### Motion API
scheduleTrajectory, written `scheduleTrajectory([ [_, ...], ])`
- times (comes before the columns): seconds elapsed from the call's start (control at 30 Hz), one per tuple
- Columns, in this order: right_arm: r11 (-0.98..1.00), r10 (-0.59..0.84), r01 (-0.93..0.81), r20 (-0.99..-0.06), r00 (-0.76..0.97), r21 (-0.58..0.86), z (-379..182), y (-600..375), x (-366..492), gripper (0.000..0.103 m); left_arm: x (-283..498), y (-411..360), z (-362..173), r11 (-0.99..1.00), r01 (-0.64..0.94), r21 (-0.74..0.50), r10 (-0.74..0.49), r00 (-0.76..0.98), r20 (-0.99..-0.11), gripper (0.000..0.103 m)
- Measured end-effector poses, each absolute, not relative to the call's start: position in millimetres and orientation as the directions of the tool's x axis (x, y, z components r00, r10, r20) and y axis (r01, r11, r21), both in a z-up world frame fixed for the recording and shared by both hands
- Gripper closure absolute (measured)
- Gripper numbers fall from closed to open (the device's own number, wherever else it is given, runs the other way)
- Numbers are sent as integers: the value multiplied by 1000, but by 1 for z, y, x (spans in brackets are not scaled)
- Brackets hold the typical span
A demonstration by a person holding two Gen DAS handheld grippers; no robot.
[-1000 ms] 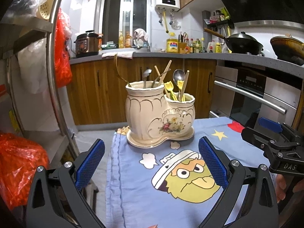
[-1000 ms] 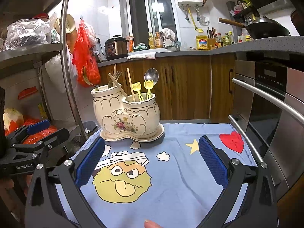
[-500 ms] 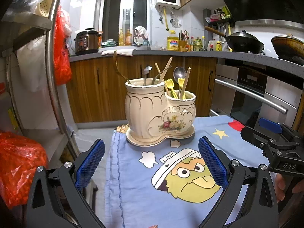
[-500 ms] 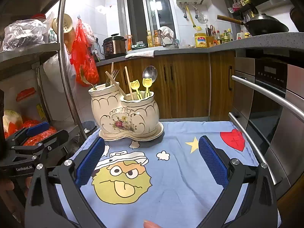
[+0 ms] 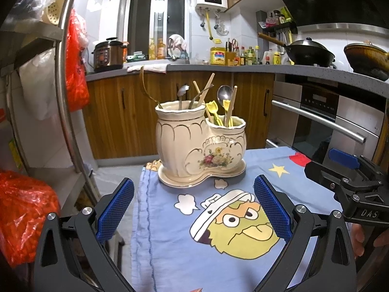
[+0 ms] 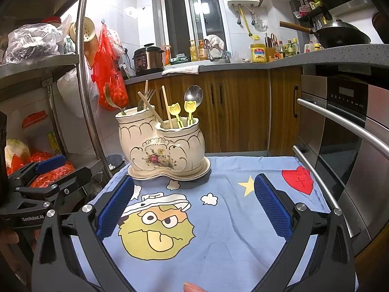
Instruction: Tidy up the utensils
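Note:
A cream ceramic two-compartment utensil holder [image 5: 199,146] stands at the far side of a blue cartoon cloth [image 5: 218,223]; it also shows in the right wrist view [image 6: 163,146]. Its taller compartment holds forks, a spoon and chopsticks. Its lower compartment holds a silver spoon [image 6: 193,95], yellow tulip-topped picks [image 6: 180,109] and chopsticks. My left gripper [image 5: 193,209] is open and empty, well short of the holder. My right gripper [image 6: 193,209] is open and empty over the cloth. Each gripper shows at the edge of the other's view.
A steel rack [image 6: 85,77] with red bags [image 5: 22,209] stands left of the table. An oven with a bar handle [image 6: 340,114] is close on the right. Wooden cabinets and a cluttered counter [image 5: 218,65] lie behind.
Both views show the holder slightly nearer and the scene shifted a little. Both grippers stay open and empty.

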State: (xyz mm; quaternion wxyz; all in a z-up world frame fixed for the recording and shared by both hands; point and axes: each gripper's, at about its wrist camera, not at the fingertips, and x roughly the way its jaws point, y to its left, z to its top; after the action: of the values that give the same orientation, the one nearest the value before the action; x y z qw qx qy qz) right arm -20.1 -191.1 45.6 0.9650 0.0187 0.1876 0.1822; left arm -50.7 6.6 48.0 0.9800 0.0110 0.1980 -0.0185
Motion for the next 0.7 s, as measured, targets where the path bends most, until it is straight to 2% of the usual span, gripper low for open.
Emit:
scheduleTrajectory([
  [0.7, 934, 355, -341, -359, 863, 104, 47, -191, -21, 5, -43, 14, 46, 1000, 1, -5, -3, 916, -402, 5],
])
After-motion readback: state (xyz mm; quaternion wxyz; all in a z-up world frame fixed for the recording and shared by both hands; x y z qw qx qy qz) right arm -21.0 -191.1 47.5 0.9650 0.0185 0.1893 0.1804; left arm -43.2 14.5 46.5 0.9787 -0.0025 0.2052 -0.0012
